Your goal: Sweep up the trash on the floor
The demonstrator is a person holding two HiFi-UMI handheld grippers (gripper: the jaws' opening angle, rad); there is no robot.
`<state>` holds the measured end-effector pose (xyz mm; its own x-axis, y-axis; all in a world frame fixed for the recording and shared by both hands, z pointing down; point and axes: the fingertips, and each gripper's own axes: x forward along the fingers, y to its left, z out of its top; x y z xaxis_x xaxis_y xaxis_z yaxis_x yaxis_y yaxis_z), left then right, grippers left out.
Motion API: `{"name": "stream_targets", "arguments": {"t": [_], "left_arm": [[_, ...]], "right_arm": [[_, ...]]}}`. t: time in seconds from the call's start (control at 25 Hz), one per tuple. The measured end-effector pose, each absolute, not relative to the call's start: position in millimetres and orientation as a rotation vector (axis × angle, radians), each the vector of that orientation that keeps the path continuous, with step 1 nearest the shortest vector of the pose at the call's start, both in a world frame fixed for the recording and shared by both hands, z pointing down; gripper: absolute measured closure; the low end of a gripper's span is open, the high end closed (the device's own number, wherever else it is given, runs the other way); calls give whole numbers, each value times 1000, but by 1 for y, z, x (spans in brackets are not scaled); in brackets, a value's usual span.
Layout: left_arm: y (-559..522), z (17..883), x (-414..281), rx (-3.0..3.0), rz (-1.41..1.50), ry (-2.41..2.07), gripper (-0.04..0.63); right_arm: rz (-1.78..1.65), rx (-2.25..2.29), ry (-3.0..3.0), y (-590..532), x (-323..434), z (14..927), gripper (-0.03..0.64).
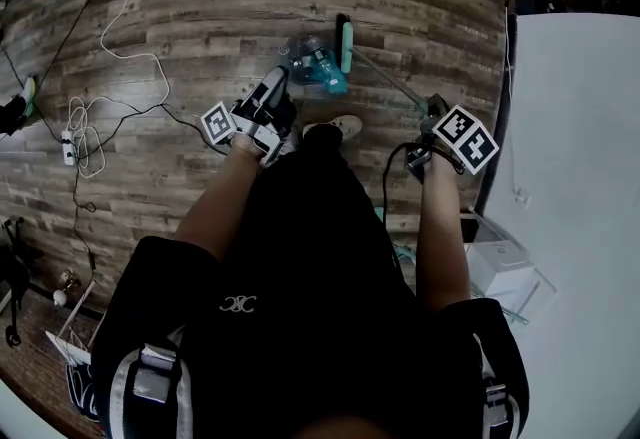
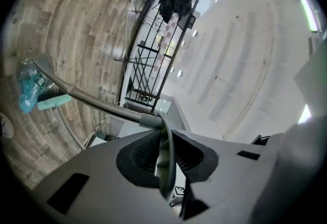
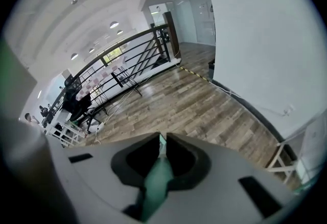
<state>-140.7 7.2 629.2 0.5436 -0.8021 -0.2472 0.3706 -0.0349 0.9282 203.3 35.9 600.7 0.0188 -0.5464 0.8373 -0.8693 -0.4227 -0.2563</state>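
Standing over the job: L gripper [image 2: 162, 151] has its jaws clamped on the looped grey top of the dustpan handle [image 2: 97, 103], nothing else between them. R gripper [image 3: 160, 154] has its jaws pinched tight on the pale green end of the broom handle [image 1: 390, 79]. Both are held at about waist height, L just above the person's shoe [image 1: 335, 128], R off to the side near the white wall [image 1: 580, 127].

Further down and fwd, on the wood floor [image 1: 200, 7], sits the teal dustpan [image 1: 325, 77], below and ahead of L's jaws, w/ its handle running straight down to it. The trash, a crumpled clear plastic bottle [image 1: 303, 55], lies touching the pan on its L side; can't tell if it's fully inside. The green broom head [image 1: 346, 45] stands just beyond and R of the pan, long axis pointing away from the person. The broom handle slants from R's jaws fwd and leftward to that head.

Judgement: L is the nearer hand to the bottle, but R does the work, a short stroke drawing the head toward the pan while L holds it steady.

Loose cables [image 1: 110, 97] lie well apart on the far L.
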Motion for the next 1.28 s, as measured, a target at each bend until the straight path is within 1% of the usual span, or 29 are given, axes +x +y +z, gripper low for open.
{"name": "stream_targets", "arguments": {"t": [0.36, 0.68, 1.08, 1.28], "left_arm": [[-10, 555, -120, 1329, -1017, -299, 535], [-23, 482, -97, 1389, -1005, -231, 534], [-35, 418, -58, 1459, -1043, -192, 532], [-41, 411, -46, 1466, -1055, -202, 532]], "right_arm": [[1239, 2225, -1507, 58, 250, 506, 566], [1176, 2455, -1519, 101, 292, 449, 566], [933, 2476, -1458, 132, 340, 434, 568], [935, 2477, -1404, 137, 363, 443, 568]]}}
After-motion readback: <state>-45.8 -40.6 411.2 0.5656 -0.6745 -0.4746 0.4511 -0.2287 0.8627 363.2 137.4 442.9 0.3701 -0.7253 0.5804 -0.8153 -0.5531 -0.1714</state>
